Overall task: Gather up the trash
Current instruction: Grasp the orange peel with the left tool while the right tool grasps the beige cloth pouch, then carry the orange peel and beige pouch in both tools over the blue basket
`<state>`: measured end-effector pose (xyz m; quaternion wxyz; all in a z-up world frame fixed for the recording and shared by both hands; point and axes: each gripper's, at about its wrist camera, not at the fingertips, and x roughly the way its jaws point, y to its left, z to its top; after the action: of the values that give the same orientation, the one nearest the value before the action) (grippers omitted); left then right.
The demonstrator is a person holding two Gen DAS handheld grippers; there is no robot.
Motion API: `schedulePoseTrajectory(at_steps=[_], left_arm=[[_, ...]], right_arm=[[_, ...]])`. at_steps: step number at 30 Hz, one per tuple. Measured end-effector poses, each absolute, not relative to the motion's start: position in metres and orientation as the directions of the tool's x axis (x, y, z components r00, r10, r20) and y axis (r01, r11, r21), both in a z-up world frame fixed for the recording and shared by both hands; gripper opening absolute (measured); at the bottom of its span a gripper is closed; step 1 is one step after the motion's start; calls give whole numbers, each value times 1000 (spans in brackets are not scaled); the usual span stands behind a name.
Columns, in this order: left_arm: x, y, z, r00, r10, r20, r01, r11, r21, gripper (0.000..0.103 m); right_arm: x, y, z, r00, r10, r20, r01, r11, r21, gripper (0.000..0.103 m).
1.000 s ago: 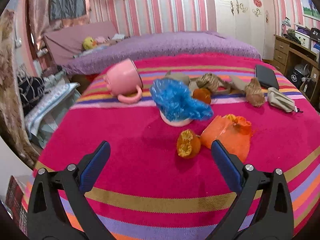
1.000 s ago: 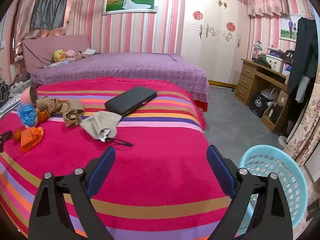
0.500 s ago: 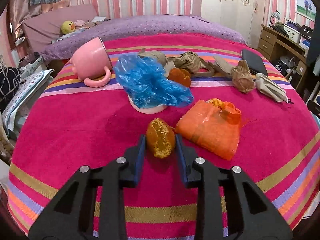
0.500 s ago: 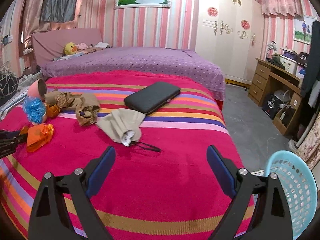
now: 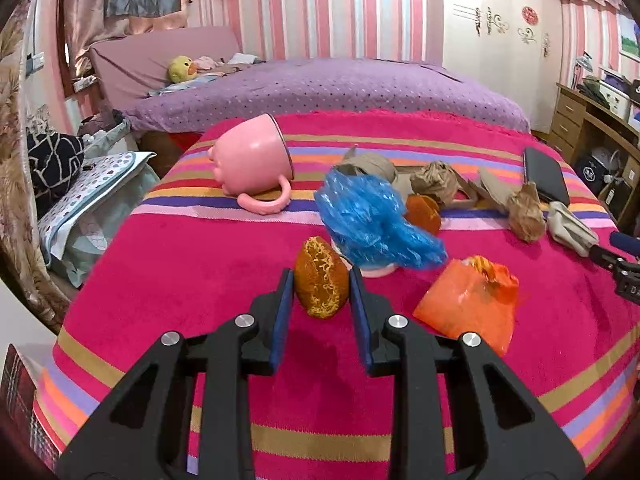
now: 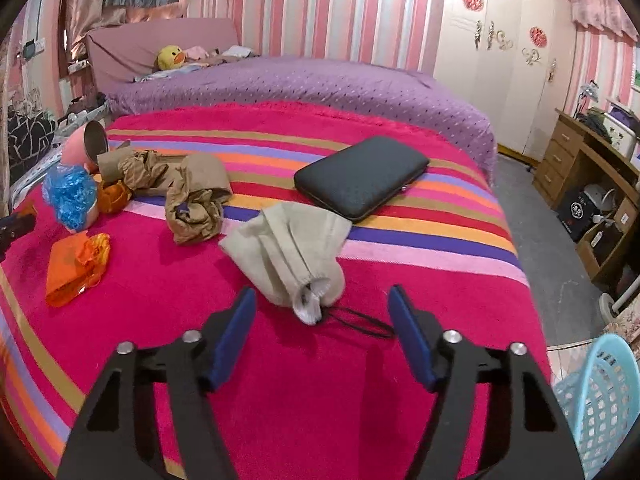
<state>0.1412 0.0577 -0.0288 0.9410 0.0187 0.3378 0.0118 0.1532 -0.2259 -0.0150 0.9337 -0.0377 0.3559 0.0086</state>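
My left gripper (image 5: 321,282) is shut on a piece of orange peel (image 5: 320,268), held just above the striped pink blanket (image 5: 200,264). Behind it a crumpled blue plastic bag (image 5: 372,220) lies over a white dish, with an orange plastic bag (image 5: 468,304) to the right. A second peel (image 5: 422,212) and crumpled brown paper (image 5: 436,178) sit further back. My right gripper (image 6: 320,296) is closing; the drawstring end of a beige pouch (image 6: 288,248) lies between its fingers, and the pads do not touch it.
A pink mug (image 5: 252,160) lies on its side at the back left. A black case (image 6: 360,176) rests behind the pouch. A light blue basket (image 6: 592,400) stands on the floor off the bed's right corner. A wooden desk (image 6: 592,168) lines the right wall.
The left jaws closed on the orange peel and raised it slightly. The right gripper moved forward and down toward the beige pouch, and its jaws narrowed.
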Motion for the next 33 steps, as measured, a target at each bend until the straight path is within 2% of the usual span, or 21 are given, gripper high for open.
schedulePoseTrajectory(at_steps=[1,2,3,4,5,7,19,25,33], left_arm=[[142,58,-28,770,36,-637,-14,999,39,27],[143,58,-28,770,37,-637,-16,999,38,27],[143,57,-28,769,37,-639,-19,999,36,27],[143,57,-29,769,37,-639,-20,999,34,27],[144,56,-28,769,36,-638,-19,999,33,27],[144,53,-27,772,41,-634,-20,999,41,27],[117,29,-12,810,41,-585,-7,998,61,27],[102,12,-1,832,16,-555,13,999,50,27],[88,-20,5,842,-25,-539,49,998,30,27]], right_arm=[[158,-225,-15,745,-9,-667,-47,997,-66,63],[162,-223,-16,743,-9,-669,-50,996,-68,54],[169,-222,-18,730,2,-684,-64,996,-65,38],[172,-221,-21,716,14,-698,-76,995,-58,30],[174,-220,-25,701,25,-713,-89,995,-52,24],[173,-219,-24,710,23,-704,-87,995,-56,20],[117,-239,4,805,3,-593,-44,998,-55,19],[76,-252,27,840,-47,-540,-22,992,-121,19],[36,-283,28,837,-90,-540,29,992,-121,19]])
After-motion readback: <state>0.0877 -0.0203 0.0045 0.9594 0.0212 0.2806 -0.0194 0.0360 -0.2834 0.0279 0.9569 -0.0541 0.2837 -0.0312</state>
